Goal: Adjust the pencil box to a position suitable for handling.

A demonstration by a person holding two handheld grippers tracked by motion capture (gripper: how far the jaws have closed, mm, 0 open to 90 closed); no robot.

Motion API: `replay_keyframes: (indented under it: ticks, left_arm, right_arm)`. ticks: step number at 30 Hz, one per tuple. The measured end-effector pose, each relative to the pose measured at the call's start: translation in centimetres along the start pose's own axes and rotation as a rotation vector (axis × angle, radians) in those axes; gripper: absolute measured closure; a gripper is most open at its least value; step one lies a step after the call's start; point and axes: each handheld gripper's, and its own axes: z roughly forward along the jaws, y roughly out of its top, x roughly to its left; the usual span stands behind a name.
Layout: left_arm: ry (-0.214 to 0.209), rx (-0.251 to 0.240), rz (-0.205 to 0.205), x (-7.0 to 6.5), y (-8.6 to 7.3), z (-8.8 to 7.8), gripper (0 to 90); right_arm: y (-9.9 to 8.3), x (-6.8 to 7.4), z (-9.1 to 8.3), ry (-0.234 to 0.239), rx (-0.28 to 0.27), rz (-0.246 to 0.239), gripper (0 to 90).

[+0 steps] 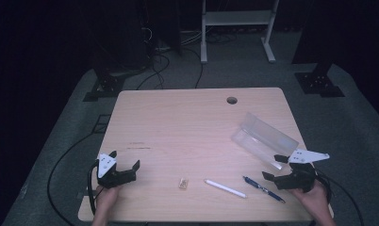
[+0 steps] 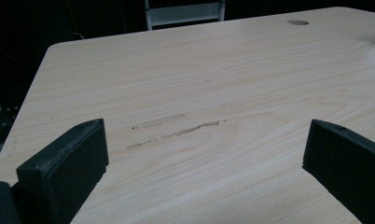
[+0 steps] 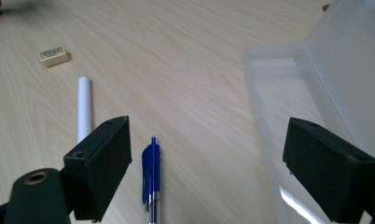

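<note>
- The right tongs (image 1: 275,167) hovered low at the counter's (image 1: 187,127) near right, jaws wide apart and empty.
- A blue pen (image 3: 150,173) lay just under them on the counter, touched by neither jaw.
- The clear box (image 1: 264,137) lay open just beyond.
- A white pen (image 1: 225,188) and a small eraser (image 1: 183,183) lay to the left.
- The left tongs (image 1: 126,159) rested near left, jaws apart, empty.
</note>
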Motion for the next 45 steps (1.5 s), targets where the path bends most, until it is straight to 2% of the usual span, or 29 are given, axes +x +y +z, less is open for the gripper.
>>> replay_keyframes:
  ticks: [7, 14, 19, 23, 24, 31, 36, 41, 45]
  left_arm:
    - [0.003, -0.013, -0.012, 0.1, 0.0, -0.1, 0.0]
    - [0.001, -0.013, -0.002, 0.0, -0.1, -0.1, 0.0]
    - [-0.003, -0.012, -0.004, 0.1, 0.0, -0.2, 0.0]
    - [-0.003, -0.014, 0.0, 0.0, -0.1, -0.2, 0.0]
    - [-0.003, -0.014, 0.0, 0.0, -0.1, -0.2, 0.0]
    - [-0.005, -0.011, 0.006, 0.1, 0.0, -0.2, 0.0]
    - [-0.005, -0.008, 0.006, 0.1, 0.0, -0.2, 0.0]
    - [-0.007, -0.008, 0.005, 0.1, 0.0, -0.2, 0.0]
    - [-0.007, -0.008, 0.005, 0.1, 0.0, -0.2, 0.0]
  right_arm:
    - [1.6, 0.0, 1.1, 0.016, 0.013, -0.027, 14.9]
    - [2.6, 0.2, 2.1, 0.017, 0.033, -0.055, 15.2]
    - [3.5, -0.3, 3.1, 0.01, 0.058, -0.072, 16.1]
    - [3.8, -0.8, 4.1, 0.006, 0.087, -0.082, 20.3]
    - [3.8, -1.2, 4.8, 0.004, 0.114, -0.089, 22.0]
    - [3.6, -2.3, 5.9, -0.01, 0.16, -0.07, 26.6]
    - [3.3, -3.6, 7.3, -0.038, 0.223, -0.048, 32.6]
    - [3.1, -4.5, 7.7, -0.046, 0.239, -0.017, 38.1]
    - [3.1, -4.8, 8.0, -0.048, 0.257, -0.014, 41.9]
